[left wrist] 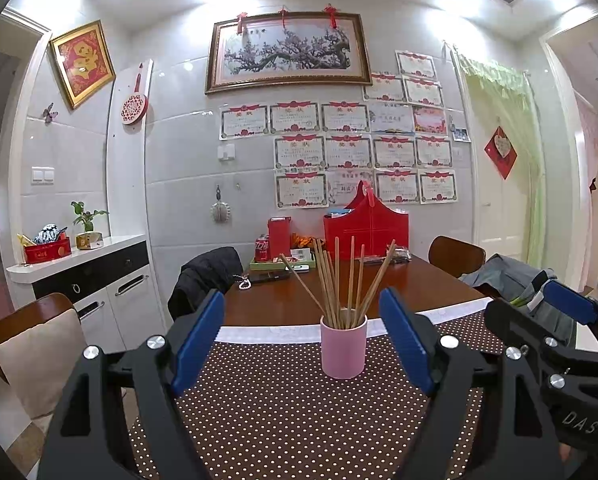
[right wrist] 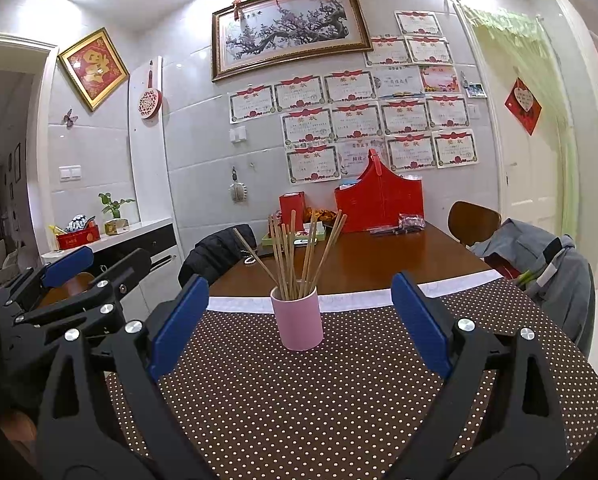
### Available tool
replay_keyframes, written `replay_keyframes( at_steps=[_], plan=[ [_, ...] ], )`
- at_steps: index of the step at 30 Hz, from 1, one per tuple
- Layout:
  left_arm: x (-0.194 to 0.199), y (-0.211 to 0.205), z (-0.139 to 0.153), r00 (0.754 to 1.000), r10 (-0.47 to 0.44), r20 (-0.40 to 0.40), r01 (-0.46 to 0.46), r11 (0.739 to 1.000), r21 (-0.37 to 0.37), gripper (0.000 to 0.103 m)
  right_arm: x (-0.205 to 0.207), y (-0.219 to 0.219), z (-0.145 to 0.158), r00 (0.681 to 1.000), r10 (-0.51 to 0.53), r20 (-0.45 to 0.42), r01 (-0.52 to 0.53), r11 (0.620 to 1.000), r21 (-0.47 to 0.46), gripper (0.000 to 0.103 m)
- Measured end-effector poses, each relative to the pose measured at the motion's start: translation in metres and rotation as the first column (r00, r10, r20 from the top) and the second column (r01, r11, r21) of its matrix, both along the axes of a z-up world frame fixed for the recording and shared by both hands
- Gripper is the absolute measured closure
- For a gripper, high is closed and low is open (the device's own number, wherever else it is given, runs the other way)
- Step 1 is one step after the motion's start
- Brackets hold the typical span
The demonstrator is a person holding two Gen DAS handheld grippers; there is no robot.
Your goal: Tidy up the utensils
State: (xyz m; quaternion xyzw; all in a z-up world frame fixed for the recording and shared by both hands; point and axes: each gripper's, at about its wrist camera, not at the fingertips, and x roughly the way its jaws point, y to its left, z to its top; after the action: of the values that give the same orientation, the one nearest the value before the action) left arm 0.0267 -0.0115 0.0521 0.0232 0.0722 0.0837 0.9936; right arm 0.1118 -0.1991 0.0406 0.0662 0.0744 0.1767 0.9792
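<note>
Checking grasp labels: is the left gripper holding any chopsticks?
No, the left gripper is open and empty; the chopsticks all stand in the pink cup.

I'm in a home dining room: a wooden dining table (left wrist: pixel 299 300) with chairs (left wrist: pixel 455 256), award certificates (left wrist: pixel 347 148) taped across a tiled wall, a framed blossom painting (left wrist: pixel 287 52), and a sideboard (left wrist: pixel 87 276) holding a potted plant (left wrist: pixel 86 224).

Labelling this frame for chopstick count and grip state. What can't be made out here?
- Chopsticks: lower ends hidden inside the pink cup in both views; they overlap, so the exact count is unclear.
- Cup interior: hidden by its wall.
- Certificates: text too small, both views.
- Near table edge: cut off by the frame and covered by the left gripper and right gripper; both jaws stand open, empty.
</note>
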Motion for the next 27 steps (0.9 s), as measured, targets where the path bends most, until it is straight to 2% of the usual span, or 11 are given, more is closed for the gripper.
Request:
replay_keyframes(
  at_steps=[27],
  plan=[
    [0.0034, 0.004, -0.0034, 1.0, 0.007, -0.006, -0.007, 1.0, 0.006, 0.025, 0.0055, 0.0007, -0.0051, 1.0, 0.011, -0.02, -0.011, 1.0, 0.01, 0.012]
  ],
)
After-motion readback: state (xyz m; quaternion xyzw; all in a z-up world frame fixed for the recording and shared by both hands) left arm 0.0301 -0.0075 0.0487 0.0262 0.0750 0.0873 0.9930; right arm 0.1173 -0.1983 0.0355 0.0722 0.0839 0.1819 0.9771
